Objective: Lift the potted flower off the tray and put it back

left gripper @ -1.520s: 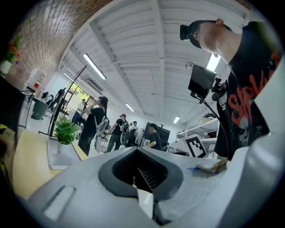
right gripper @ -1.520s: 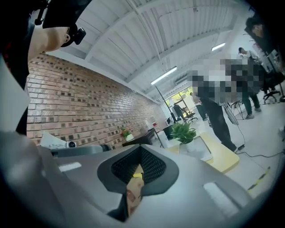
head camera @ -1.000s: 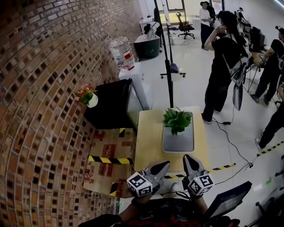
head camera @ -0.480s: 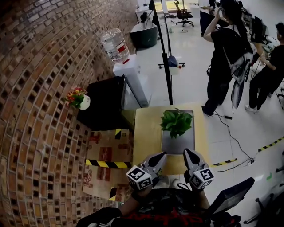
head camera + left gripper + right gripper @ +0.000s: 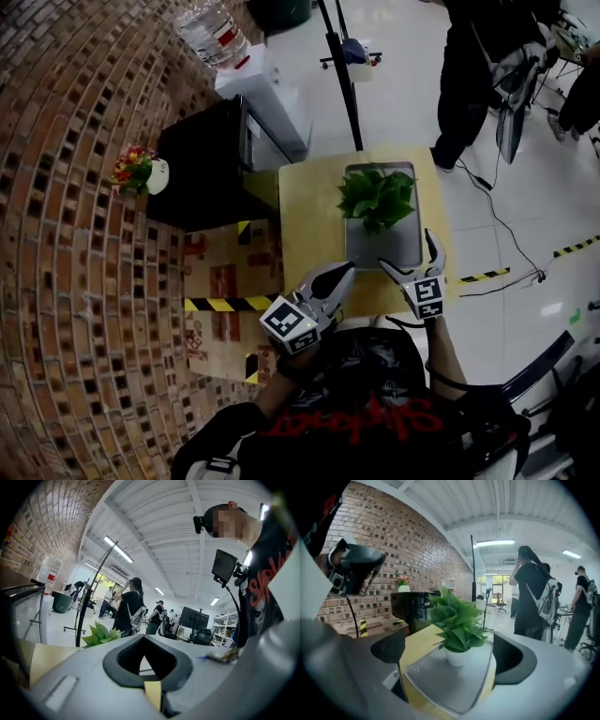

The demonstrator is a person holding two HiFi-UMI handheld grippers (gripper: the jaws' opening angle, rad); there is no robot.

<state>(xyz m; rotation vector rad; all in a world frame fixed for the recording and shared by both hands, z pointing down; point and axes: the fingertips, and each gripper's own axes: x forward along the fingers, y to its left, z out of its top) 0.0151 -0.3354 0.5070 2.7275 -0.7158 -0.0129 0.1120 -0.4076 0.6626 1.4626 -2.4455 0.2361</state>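
Note:
A leafy green plant (image 5: pixel 376 197) in a white pot (image 5: pixel 457 657) stands on a grey tray (image 5: pixel 398 246) on the small yellow table (image 5: pixel 305 220). My right gripper (image 5: pixel 412 256) is at the tray's near edge, and its jaws are opening wide. In the right gripper view the pot and the tray (image 5: pixel 440 679) show ahead between the pads, which touch nothing. My left gripper (image 5: pixel 343 273) hovers over the table's near edge, left of the tray, shut and empty. From the left gripper view only a few leaves (image 5: pixel 101 634) show beyond its closed jaws (image 5: pixel 143 637).
A black cabinet (image 5: pixel 202 169) stands left of the table, with a small flower vase (image 5: pixel 141 171) on it. A water dispenser (image 5: pixel 217 37) and a black pole stand (image 5: pixel 339 70) lie beyond. A person (image 5: pixel 478 66) stands at the table's far right. Hazard tape (image 5: pixel 220 305) marks the floor.
My right gripper, shut before, has spread its jaws and moved forward to the tray's near edge. The left gripper has shifted forward a little, still shut. The head view now looks more steeply down.

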